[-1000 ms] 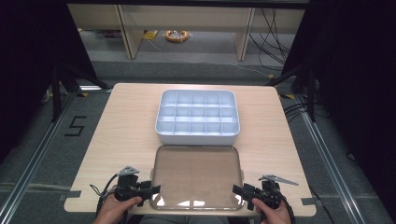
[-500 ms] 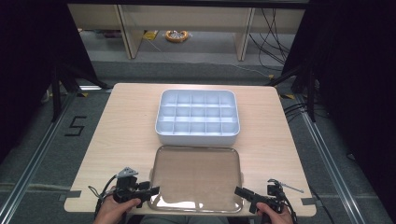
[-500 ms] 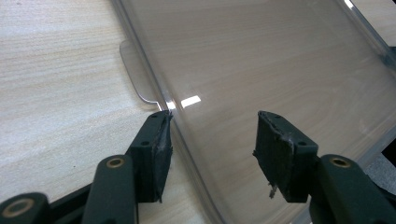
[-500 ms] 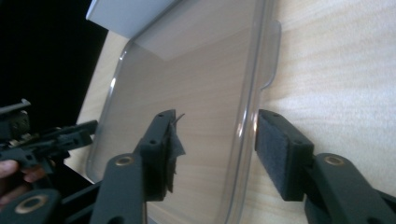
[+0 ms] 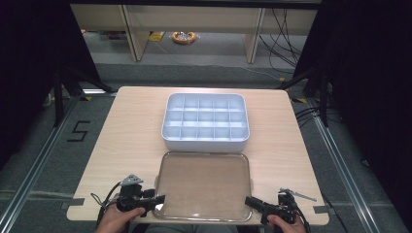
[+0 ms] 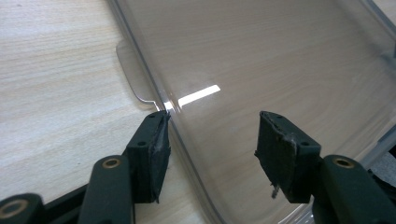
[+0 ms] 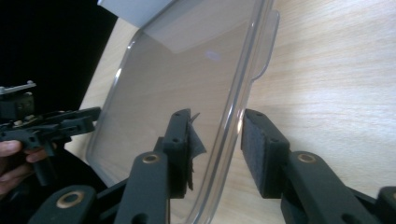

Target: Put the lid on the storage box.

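Observation:
A clear plastic lid [image 5: 204, 184] lies flat on the table in front of a white compartment box [image 5: 204, 144]. My left gripper [image 5: 159, 201] sits at the lid's front left corner. In the left gripper view the left gripper [image 6: 212, 140] is open and has just been opening, with the lid's rim [image 6: 187, 140] between the jaws, right against one pad [image 6: 156, 149]. My right gripper [image 5: 248, 200] is at the front right corner. In its own view the right gripper [image 7: 217, 140] has just been closing astride the rim [image 7: 231, 135], with a gap left at one pad [image 7: 187, 144].
The wooden table [image 5: 131, 131] has bare room left and right of the box. Its front edge runs just under both hands. The right gripper view shows the left gripper [image 7: 88, 116] across the lid [image 7: 177, 70] and a corner of the box [image 7: 135, 9].
The right gripper has slid slightly back toward the table's front edge and its jaws have narrowed around the lid's rim. The left hand has stayed where it was.

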A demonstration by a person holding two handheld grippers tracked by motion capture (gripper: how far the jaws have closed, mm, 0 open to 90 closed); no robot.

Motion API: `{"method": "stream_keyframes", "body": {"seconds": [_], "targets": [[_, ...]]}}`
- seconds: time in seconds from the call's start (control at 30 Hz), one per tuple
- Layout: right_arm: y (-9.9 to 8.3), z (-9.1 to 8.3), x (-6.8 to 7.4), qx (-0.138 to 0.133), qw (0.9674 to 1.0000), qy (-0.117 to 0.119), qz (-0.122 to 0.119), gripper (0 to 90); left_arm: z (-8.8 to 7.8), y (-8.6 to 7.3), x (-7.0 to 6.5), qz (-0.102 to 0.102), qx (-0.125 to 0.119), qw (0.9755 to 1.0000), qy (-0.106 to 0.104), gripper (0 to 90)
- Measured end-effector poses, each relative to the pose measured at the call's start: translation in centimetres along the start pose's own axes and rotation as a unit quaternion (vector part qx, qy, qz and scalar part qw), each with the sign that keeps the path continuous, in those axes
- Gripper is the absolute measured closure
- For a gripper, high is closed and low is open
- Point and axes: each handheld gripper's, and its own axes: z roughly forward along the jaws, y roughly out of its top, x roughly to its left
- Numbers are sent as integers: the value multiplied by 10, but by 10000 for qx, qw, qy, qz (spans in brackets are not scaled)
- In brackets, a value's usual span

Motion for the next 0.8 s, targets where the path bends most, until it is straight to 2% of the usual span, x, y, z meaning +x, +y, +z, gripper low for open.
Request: {"method": "stream_keyframes", "body": {"seconds": [0.03,0.07,0.13,0.17,0.2,0.23,0.27,0.37,0.4,0.43,0.47,0.5,0.53,0.57,0.63,0.67,0.7,0.73,0.77,0.8], "targets": [[0,0,0,0,10000,0,0,654,0,0,0,0,0,10000,0,436],[0,0,1,-49,9999,103,119,657,-1,0,1,23,24,10000,2,436],[0,0,0,-18,9999,89,56,667,-1,0,1,28,28,10000,12,434],[0,0,1,-105,9997,187,111,667,0,0,0,31,2,10000,27,434],[0,-1,-1,-59,9998,181,52,681,-1,0,1,80,35,10000,36,435],[0,-1,0,-133,9999,90,28,685,0,0,0,54,-6,10000,24,437],[1,-2,2,-167,9996,196,-141,685,-2,0,1,168,77,9998,67,437],[1,-2,4,-201,9996,143,-130,695,-2,0,3,180,92,9998,22,446],[1,-2,4,-201,9994,101,-281,700,-2,0,3,163,98,9998,37,446],[1,-3,5,-224,9982,32,-549,698,-1,0,2,21,-19,10000,19,446],[1,-3,5,-224,9982,32,-549,698,-1,0,2,21,-19,10000,19,441],[1,-3,8,-210,9971,-5,-735,691,-2,0,3,112,63,9999,34,441],[1,-4,11,-211,9962,-38,-840,682,-1,0,3,104,52,9999,19,432],[2,-5,18,-296,9919,-91,-1233,670,-1,0,2,53,23,10000,-15,395],[2,-6,21,-316,9916,-70,-1255,669,-1,1,2,58,13,10000,-27,381],[2,-8,26,-343,9870,-28,-1572,668,-1,1,3,-71,-36,10000,-28,348],[2,-8,26,-343,9870,-28,-1572,668,-1,1,3,-71,-36,10000,-28,339],[-1,-11,33,-180,9913,-10,-1302,668,-1,1,4,-147,-61,9999,-43,339],[-2,-11,34,-214,9862,-28,-1641,668,-1,2,5,-224,-69,9997,-59,312],[-2,-11,34,-214,9862,-28,-1641,668,-1,2,5,-224,-69,9997,-59,304]]}}
